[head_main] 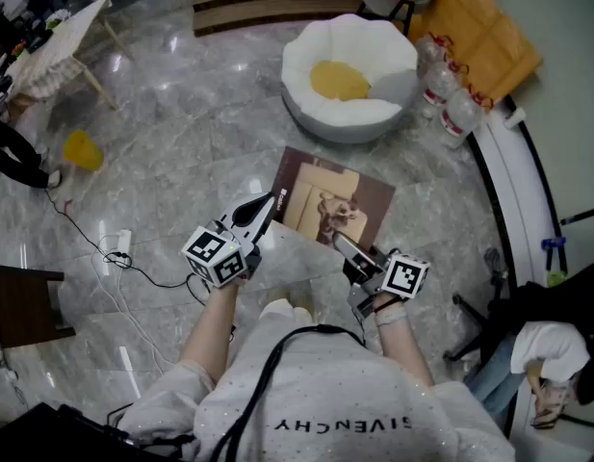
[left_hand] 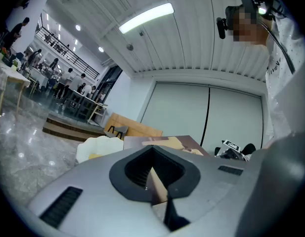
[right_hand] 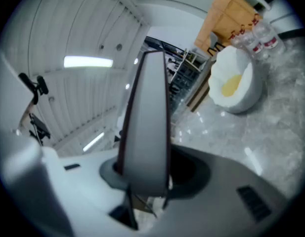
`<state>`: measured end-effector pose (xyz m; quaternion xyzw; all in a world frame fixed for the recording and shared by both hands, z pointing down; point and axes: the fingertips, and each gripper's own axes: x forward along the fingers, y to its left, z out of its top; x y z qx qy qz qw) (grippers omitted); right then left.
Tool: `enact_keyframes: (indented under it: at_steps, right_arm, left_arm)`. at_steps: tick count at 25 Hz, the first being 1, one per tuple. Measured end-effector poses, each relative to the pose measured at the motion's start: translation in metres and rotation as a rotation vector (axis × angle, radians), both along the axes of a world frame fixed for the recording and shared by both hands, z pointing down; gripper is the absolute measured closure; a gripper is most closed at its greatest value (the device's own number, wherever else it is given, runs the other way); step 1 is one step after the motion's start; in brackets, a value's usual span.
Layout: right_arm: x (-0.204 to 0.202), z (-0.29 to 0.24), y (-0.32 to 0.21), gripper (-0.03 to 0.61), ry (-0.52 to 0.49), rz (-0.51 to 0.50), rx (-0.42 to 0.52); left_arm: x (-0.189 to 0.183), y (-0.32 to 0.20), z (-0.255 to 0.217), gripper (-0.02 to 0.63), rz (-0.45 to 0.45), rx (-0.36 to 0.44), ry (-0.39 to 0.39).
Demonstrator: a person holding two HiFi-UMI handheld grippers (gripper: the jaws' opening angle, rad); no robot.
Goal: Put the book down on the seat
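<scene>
Holding book (head_main: 330,203) flat, printed cover up, above grey marble floor (head_main: 181,133), in front of person. Left gripper (head_main: 263,210) clamped on book's left edge. Right gripper (head_main: 347,248) clamped on book's near edge. Both gripper views: book edge between jaws, pads pressing on it. Beyond book, apart from it: seat (head_main: 349,115), round, white, with yellow cushion (head_main: 339,81) in hollow. Just right of seat: water bottles (head_main: 462,114). Far right: orange board (head_main: 470,27).
</scene>
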<state>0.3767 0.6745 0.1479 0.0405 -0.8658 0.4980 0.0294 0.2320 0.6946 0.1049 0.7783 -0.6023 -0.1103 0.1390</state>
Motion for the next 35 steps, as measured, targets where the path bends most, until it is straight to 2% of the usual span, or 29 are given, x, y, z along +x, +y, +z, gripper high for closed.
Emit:
enact_keyframes:
  at_steps: [7, 16, 23, 29, 35]
  right_arm:
    - [0.000, 0.002, -0.006, 0.417, 0.010, -0.014, 0.002]
    - [0.002, 0.010, -0.013, 0.417, 0.023, -0.025, 0.022]
    - [0.000, 0.017, -0.014, 0.417, 0.003, -0.040, -0.018]
    - [-0.006, 0.035, -0.050, 0.417, 0.021, -0.046, -0.030]
    - [-0.063, 0.034, -0.089, 0.417, 0.027, -0.014, -0.047]
  left_arm:
    - [0.001, -0.011, 0.002, 0.589, -0.008, -0.010, 0.002]
    - [-0.009, 0.004, 0.006, 0.589, -0.062, -0.029, 0.004]
    - [-0.014, 0.015, 0.021, 0.589, -0.109, -0.051, 0.027]
    - [-0.024, -0.026, 0.034, 0.589, -0.107, -0.039, 0.050]
    - [-0.082, -0.076, 0.030, 0.589, -0.053, -0.034, 0.049]
